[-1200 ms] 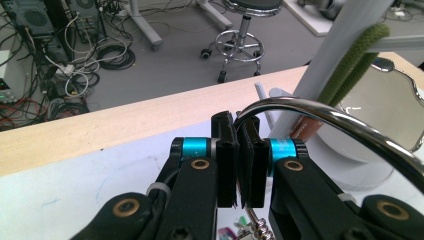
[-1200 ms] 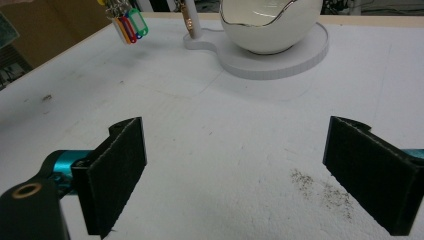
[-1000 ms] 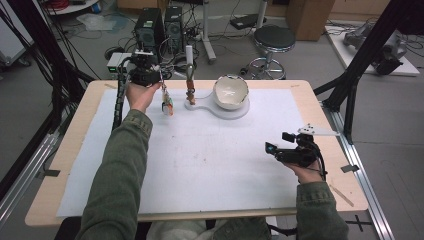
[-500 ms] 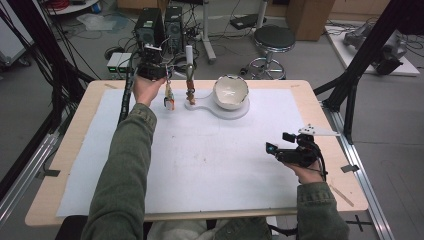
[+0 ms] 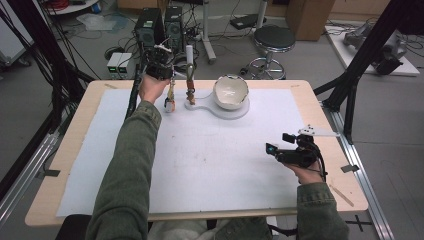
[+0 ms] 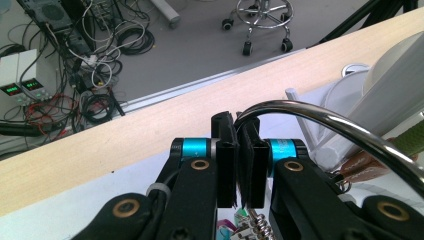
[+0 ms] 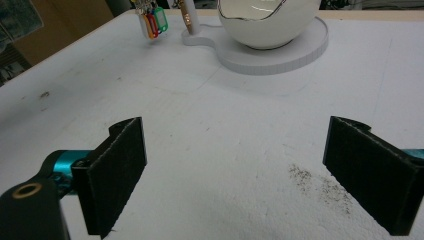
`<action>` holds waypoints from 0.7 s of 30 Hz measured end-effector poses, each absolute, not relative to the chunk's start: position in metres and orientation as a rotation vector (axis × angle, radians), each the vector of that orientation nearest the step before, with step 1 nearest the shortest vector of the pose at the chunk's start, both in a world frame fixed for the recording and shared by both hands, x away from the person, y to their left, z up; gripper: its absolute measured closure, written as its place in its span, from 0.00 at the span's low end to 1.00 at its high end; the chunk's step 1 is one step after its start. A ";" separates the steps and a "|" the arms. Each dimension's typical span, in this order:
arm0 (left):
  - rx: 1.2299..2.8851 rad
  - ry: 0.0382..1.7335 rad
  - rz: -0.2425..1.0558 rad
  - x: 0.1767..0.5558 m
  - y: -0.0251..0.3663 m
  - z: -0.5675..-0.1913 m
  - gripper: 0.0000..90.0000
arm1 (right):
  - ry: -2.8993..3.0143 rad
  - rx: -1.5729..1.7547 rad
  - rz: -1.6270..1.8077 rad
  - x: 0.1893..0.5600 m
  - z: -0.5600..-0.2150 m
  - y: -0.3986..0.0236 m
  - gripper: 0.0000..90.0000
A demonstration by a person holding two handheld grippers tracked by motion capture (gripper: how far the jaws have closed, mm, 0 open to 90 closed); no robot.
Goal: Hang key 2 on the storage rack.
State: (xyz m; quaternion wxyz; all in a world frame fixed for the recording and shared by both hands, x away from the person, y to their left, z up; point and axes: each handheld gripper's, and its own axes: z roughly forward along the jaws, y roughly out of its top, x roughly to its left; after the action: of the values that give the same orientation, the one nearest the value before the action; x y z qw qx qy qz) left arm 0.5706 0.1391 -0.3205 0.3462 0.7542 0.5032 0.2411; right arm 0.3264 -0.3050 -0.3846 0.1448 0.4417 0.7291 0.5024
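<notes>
At table's far edge, left tongs (image 6: 239,165) clamped on key ring (image 6: 320,120), right tongs (image 7: 235,175) wide open, empty.

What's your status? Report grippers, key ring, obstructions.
Left gripper shut on key ring, tags hanging beside the post. Right gripper open, low over the mat. Nothing seen between ring and post.

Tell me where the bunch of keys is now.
In the high view, the bunch of keys hangs from the left claw at the table's far left, beside the white post.
</notes>
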 end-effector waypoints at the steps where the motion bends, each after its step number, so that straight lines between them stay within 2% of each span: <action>1: 1.964 1.304 0.627 0.571 0.138 -0.322 0.96 | 2.098 1.267 1.448 0.327 -0.385 -0.305 0.11; 18: 2.078 1.220 0.570 0.571 0.126 -0.331 0.95 | 2.097 1.274 1.453 0.327 -0.385 -0.306 0.11; 21: 2.063 1.234 0.546 0.570 0.128 -0.329 0.90 | 2.096 1.273 1.453 0.327 -0.385 -0.305 0.11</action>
State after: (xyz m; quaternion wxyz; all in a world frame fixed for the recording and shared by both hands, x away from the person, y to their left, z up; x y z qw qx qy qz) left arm 0.5698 0.1284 -0.3291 0.3318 0.7894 0.4723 0.2090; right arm 0.3272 -0.3053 -0.3850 0.1450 0.4418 0.7275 0.5045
